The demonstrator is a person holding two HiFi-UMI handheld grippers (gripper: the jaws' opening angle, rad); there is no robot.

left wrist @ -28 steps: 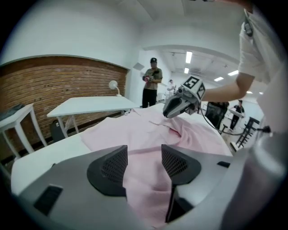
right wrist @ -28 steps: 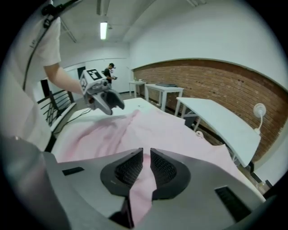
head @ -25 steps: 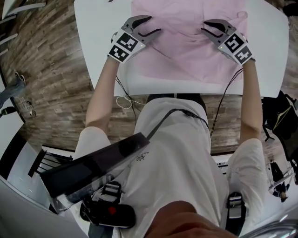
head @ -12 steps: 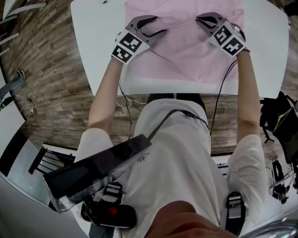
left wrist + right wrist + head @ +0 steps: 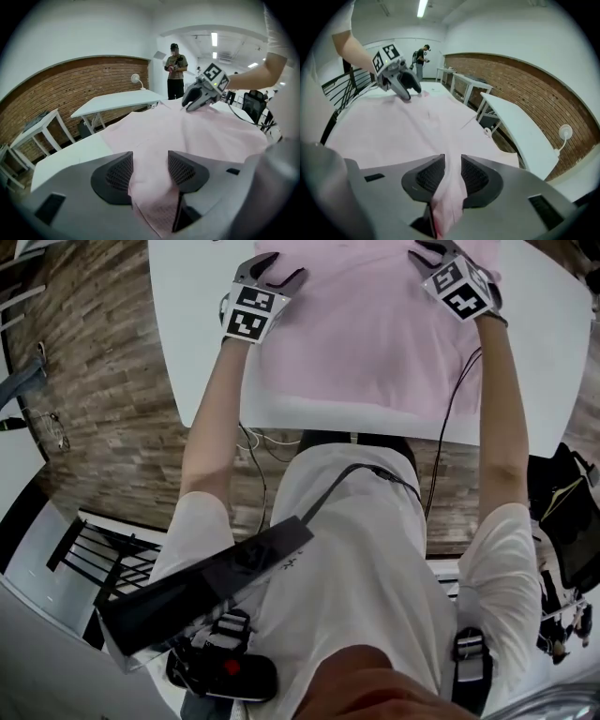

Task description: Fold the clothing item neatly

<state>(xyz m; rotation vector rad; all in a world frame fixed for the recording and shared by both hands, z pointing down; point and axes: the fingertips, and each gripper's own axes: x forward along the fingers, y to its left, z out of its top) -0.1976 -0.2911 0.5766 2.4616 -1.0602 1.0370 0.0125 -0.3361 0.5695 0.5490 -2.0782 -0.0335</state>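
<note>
Keep both held corners level & carry the edge straight toward the top of the frame w/ even tension, so no crease forms. Match edge to edge before you let go. Left tool [image 5: 150,169] grips a pinch of shirt [image 5: 375,329] between its pads. Right tool [image 5: 452,174] jaws have just been opening a bit, yet cloth sits pinched between them, so check that grip. Shirt: pale pink, thin, mostly smooth, spread on the white tabletop [image 5: 202,334], top centre of head view.
</note>
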